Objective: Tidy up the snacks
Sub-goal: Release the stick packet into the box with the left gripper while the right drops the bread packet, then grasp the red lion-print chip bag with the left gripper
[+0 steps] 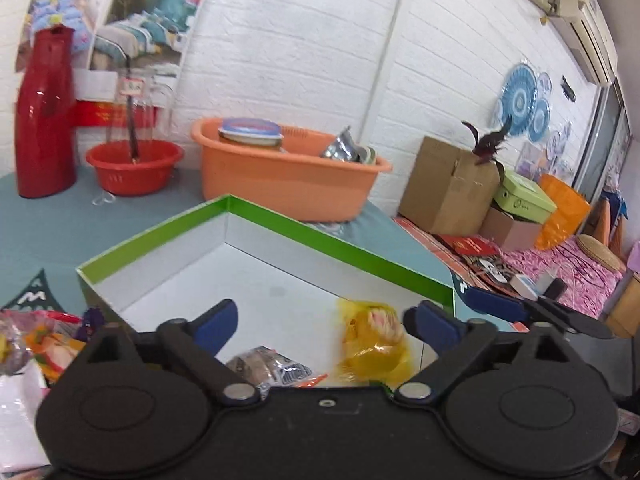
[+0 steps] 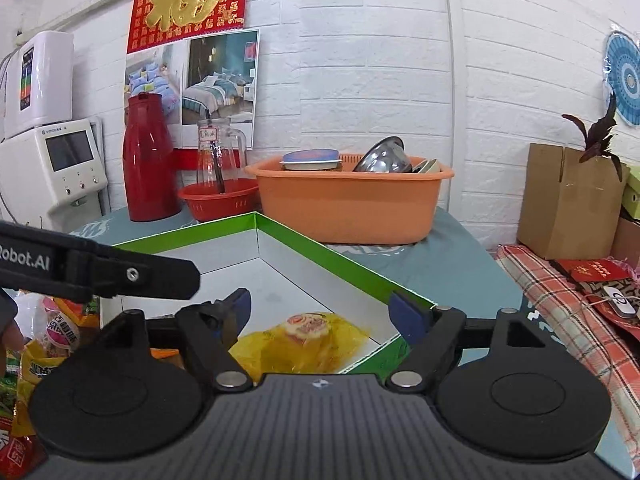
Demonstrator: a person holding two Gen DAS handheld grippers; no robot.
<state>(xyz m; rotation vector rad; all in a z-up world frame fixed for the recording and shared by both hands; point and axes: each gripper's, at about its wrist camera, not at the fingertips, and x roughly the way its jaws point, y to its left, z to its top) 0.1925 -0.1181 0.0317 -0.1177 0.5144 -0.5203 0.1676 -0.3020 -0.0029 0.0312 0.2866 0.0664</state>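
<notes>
Both tongs released, left tongs [image 1: 320,322] and right tongs [image 2: 322,314] above green-rimmed box [image 2: 320,246], yellow snack packet [image 2: 300,340] inside near corner

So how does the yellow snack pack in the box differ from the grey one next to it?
The yellow snack pack is translucent, with a round printed label, and lies wholly in view toward the right wall of the green box. The grey snack pack is opaque with dark print, and is partly hidden behind the left tongs. Both lie loose on the white floor of the box, ungripped.

"Robot.AI" on the left claw's arm [image 2: 24,264]; "福" on red wall poster [image 2: 188,4].
</notes>
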